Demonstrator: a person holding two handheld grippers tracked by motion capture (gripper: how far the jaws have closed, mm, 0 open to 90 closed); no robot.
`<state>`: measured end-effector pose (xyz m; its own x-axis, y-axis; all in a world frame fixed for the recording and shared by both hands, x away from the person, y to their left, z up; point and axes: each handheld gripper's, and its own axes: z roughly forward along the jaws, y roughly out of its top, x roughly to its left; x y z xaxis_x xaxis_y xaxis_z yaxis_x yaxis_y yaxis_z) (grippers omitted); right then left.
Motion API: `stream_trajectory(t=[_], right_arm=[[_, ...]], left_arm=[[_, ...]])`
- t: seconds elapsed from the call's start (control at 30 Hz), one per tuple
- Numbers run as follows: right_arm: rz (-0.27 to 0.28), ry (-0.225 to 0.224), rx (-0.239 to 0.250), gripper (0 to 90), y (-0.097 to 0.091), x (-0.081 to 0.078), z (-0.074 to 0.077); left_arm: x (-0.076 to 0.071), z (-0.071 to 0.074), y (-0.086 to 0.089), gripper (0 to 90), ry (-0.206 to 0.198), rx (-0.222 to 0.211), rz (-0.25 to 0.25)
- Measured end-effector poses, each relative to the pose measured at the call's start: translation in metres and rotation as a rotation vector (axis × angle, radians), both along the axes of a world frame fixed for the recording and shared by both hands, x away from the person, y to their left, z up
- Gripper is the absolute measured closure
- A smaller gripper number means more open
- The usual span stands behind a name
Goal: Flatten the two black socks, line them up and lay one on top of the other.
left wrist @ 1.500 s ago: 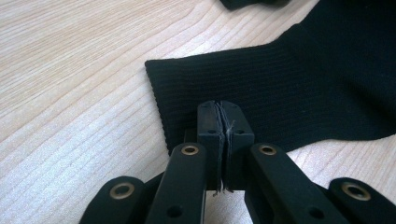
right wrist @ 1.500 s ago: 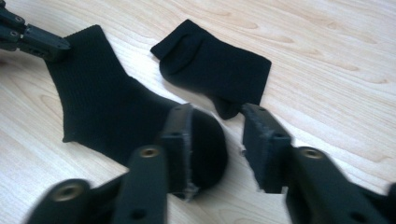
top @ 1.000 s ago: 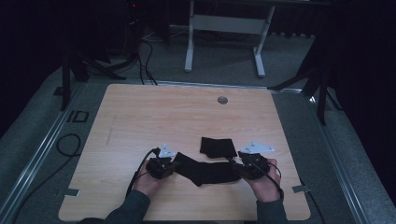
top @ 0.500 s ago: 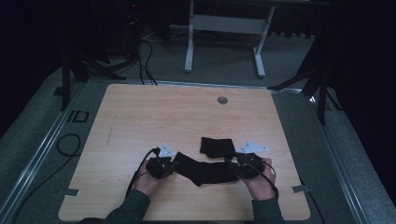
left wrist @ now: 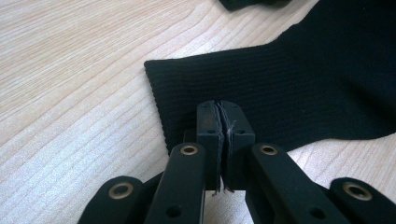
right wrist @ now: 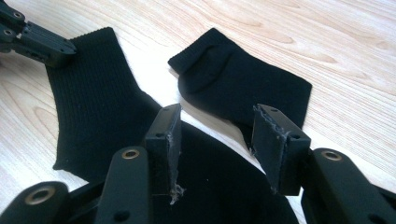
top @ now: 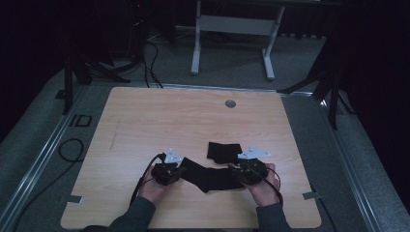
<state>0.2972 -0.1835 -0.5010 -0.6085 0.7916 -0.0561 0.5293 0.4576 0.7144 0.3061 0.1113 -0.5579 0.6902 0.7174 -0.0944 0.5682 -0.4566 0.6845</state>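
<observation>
- Lying flat near the front edge of the wooden table: a black ribbed sock, stretched between the two grippers, with a second, folded black sock just beyond it
- Pinching the ribbed cuff edge with the left gripper, jaws pressed together on the fabric
- Hovering over the foot end with the right gripper, jaws standing apart, nothing clamped
- Judging the sock light, soft and limp, likely sagging and bunching when lifted
- Favouring holds at cuff and toe, pinching both layers
</observation>
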Motion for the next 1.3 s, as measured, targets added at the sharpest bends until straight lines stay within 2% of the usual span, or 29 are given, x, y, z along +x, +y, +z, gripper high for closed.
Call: stream_trajectory(t=[0.23,0.43,0.5,0.57,0.77,0.97,1.0,1.03,1.1,1.23,1.3], right_arm=[[0.031,0.009,-0.01,57.1,0.012,0.003,-0.005],[0.056,0.033,-0.028,70.3,0.02,0.015,-0.013],[0.058,0.044,-0.027,72.3,0.025,0.02,-0.015],[0.063,0.048,-0.032,71.9,0.032,0.026,-0.016],[0.055,0.071,-0.036,63.0,0.051,0.047,-0.02],[0.052,0.114,-0.035,60.3,0.063,0.062,-0.027],[0.05,0.128,-0.038,59.6,0.065,0.065,-0.029],[0.025,0.174,-0.056,60.0,0.068,0.074,-0.036],[0.016,0.206,-0.048,63.9,0.069,0.078,-0.04],[-0.006,0.22,-0.05,72.0,0.069,0.079,-0.039],[-0.017,0.244,-0.021,79.5,0.068,0.081,-0.038]], left_arm=[[0.0,0.0,0.001,87.6,0.0,-0.006,0.0],[0.0,-0.001,0.001,87.5,-0.002,-0.011,0.004],[0.0,-0.001,0.001,87.5,-0.002,-0.017,0.006],[0.0,-0.001,0.001,87.5,-0.001,-0.018,0.005],[0.0,-0.001,0.001,87.5,-0.007,-0.008,0.0],[0.0,-0.001,0.001,87.5,-0.004,-0.012,0.001],[-0.001,-0.001,0.001,87.5,-0.003,-0.014,0.003],[-0.001,-0.001,0.001,87.5,-0.005,-0.01,0.001],[-0.001,-0.001,0.001,87.5,-0.005,-0.011,0.001],[-0.001,-0.001,0.001,87.5,-0.004,-0.013,0.003],[-0.001,-0.001,0.001,87.5,-0.004,-0.013,0.002]])
